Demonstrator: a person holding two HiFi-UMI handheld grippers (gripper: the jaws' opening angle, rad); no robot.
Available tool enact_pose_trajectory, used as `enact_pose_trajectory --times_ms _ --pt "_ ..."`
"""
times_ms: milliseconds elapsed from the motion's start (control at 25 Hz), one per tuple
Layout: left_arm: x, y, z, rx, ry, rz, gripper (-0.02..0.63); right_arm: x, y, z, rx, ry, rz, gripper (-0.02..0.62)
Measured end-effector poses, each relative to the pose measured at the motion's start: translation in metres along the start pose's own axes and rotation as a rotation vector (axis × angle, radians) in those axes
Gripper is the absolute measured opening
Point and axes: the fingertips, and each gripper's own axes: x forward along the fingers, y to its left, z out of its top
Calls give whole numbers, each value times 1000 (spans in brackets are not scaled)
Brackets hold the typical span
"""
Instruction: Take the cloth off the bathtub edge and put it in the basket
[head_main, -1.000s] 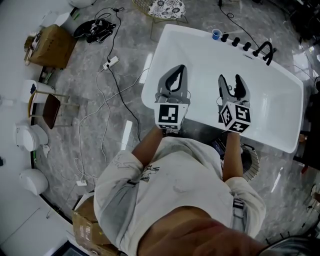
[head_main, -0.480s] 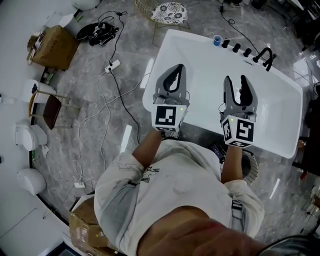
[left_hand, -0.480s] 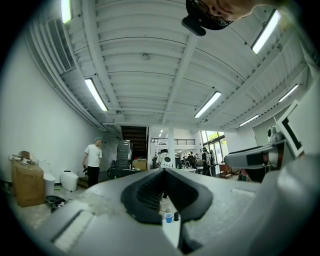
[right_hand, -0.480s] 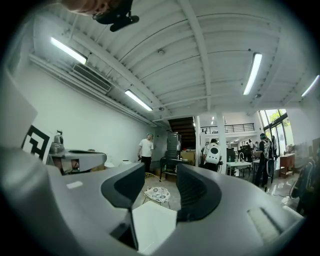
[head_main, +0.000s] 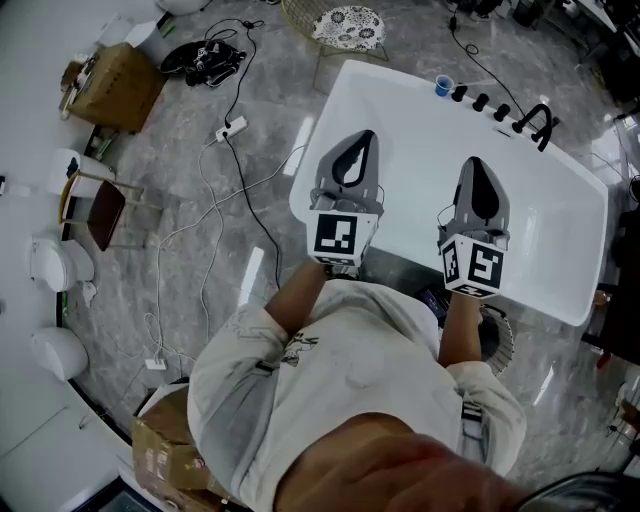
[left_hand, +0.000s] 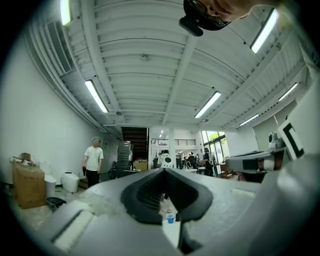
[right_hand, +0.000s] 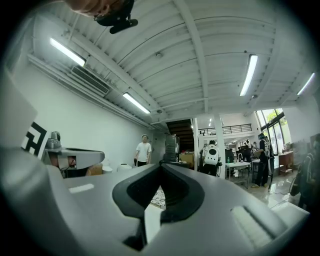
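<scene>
My left gripper (head_main: 361, 137) and right gripper (head_main: 473, 163) hang side by side over the white bathtub (head_main: 420, 105), both pointing away from me. Each is shut and holds nothing; in the gripper views the tips meet for the left gripper (left_hand: 162, 170) and the right gripper (right_hand: 161, 164). The right jaws have just been closing, with nothing between them. A black-and-white patterned cloth (head_main: 349, 22) lies on a wire basket (head_main: 300, 14) beyond the tub's far left corner; the cloth (right_hand: 157, 197) also shows through the right jaws. A round woven basket (head_main: 499, 337) sits on the floor by my right side.
A blue cup (head_main: 443, 84), black knobs and a black faucet (head_main: 535, 108) line the tub's far rim. Cables (head_main: 225, 170) and a power strip trail over the floor at left, near a cardboard box (head_main: 112, 90) and a chair (head_main: 98, 212). People stand in the background (left_hand: 93, 159).
The right gripper's jaws, open a second ago, have come together, and that gripper has rolled upright. Both grippers now sit a little farther over the tub.
</scene>
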Motion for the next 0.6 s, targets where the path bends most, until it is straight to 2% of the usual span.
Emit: enact_pose_trajectory --times_ms 600 --pt "-7 8 6 10 -14 15 2 2 11 -6 -24 26 8 2"
